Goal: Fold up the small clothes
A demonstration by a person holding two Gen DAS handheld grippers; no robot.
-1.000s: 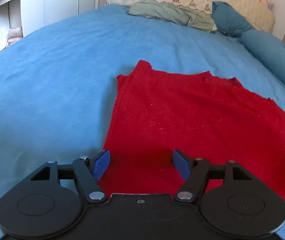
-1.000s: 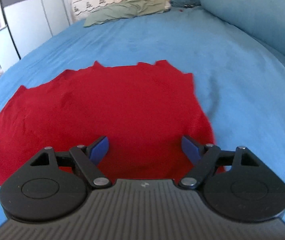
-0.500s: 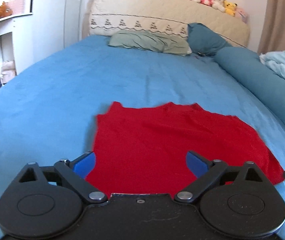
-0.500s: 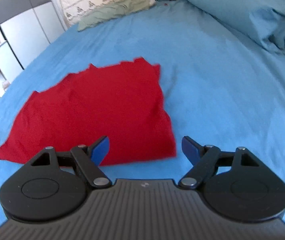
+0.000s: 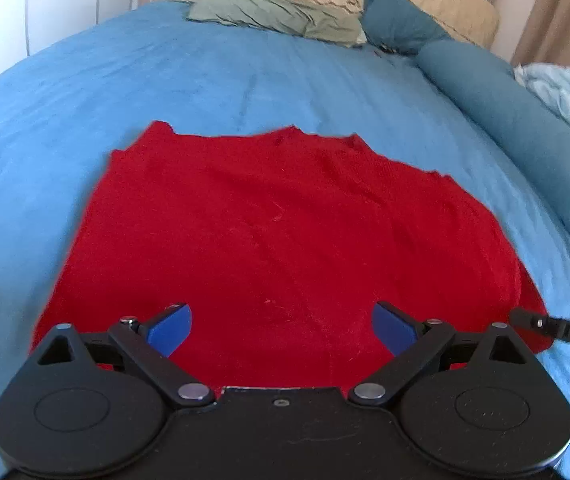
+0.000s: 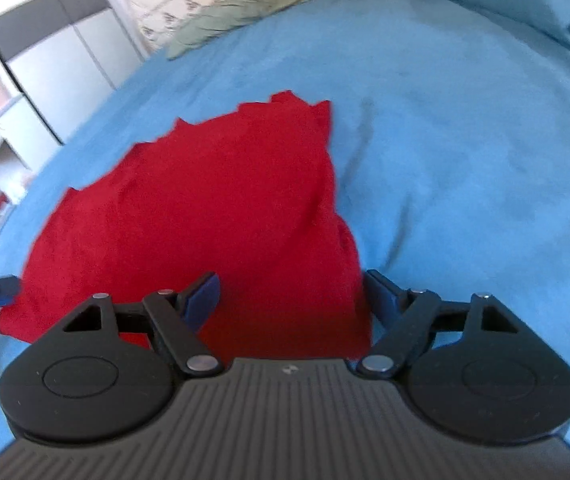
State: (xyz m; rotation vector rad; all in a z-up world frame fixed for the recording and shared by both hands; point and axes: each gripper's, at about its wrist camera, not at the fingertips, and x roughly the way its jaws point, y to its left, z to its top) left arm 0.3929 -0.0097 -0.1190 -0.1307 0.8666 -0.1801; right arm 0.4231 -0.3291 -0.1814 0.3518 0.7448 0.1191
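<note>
The red garment [image 5: 285, 236] lies spread flat on the blue bed [image 5: 165, 76]. My left gripper [image 5: 281, 330] gapes wide over its near hem, holding nothing; my right gripper [image 6: 291, 296], likewise wide apart and empty, straddles its near right corner.

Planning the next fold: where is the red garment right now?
The red garment lies flat on the blue bedsheet, just ahead of both open grippers, left and right.

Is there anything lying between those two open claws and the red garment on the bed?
Nothing visible. The red garment lies flat on the blue bedsheet, directly ahead of the open left gripper and right gripper. The pillows sit far beyond it.
</note>
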